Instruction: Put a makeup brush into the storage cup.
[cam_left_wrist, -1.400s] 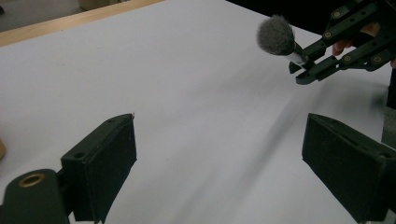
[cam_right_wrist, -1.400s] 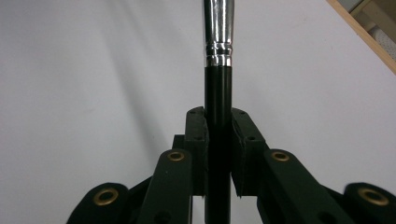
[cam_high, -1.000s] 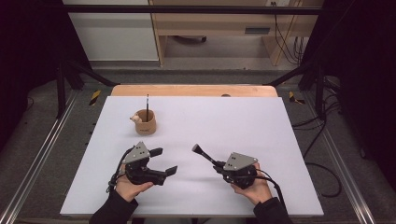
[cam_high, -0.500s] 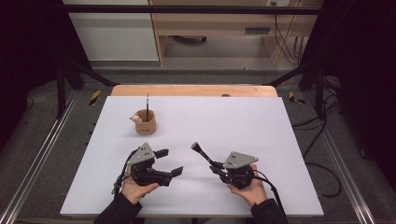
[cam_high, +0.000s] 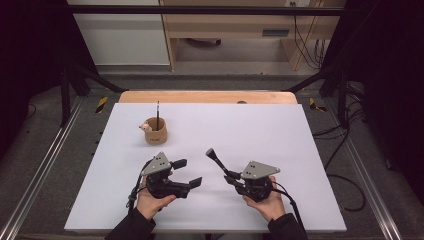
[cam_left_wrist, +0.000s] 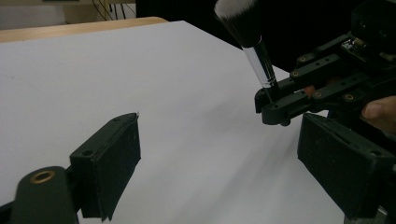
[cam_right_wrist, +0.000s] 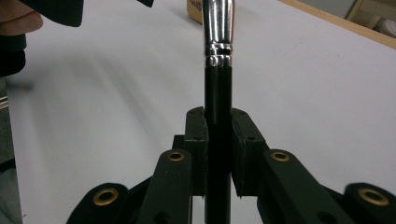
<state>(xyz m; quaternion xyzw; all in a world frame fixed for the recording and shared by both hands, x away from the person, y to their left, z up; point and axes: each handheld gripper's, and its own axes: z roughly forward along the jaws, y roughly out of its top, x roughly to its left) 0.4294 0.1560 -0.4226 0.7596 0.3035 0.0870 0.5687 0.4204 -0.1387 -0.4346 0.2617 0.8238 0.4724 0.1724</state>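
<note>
My right gripper (cam_high: 231, 178) is shut on the black handle of a makeup brush (cam_high: 218, 161), low over the white table at front right. The brush slants up and to the left. In the right gripper view the pads (cam_right_wrist: 196, 140) clamp the handle (cam_right_wrist: 218, 112) below its silver ferrule. My left gripper (cam_high: 187, 173) is at front left with its jaws spread wide and nothing between them. The left gripper view shows the black-and-white brush head (cam_left_wrist: 242, 21) ahead and to the right, with the right gripper (cam_left_wrist: 273, 100) beneath it.
A round wooden cup (cam_high: 156, 134) stands at the back left of the white tabletop (cam_high: 260, 125), with a thin dark stick upright in it and a small pale object on its rim. Dark frame posts flank the table, and cables lie on the floor to the right.
My left gripper has edged slightly to the right, toward the brush. The right gripper and the brush have stayed in place.
</note>
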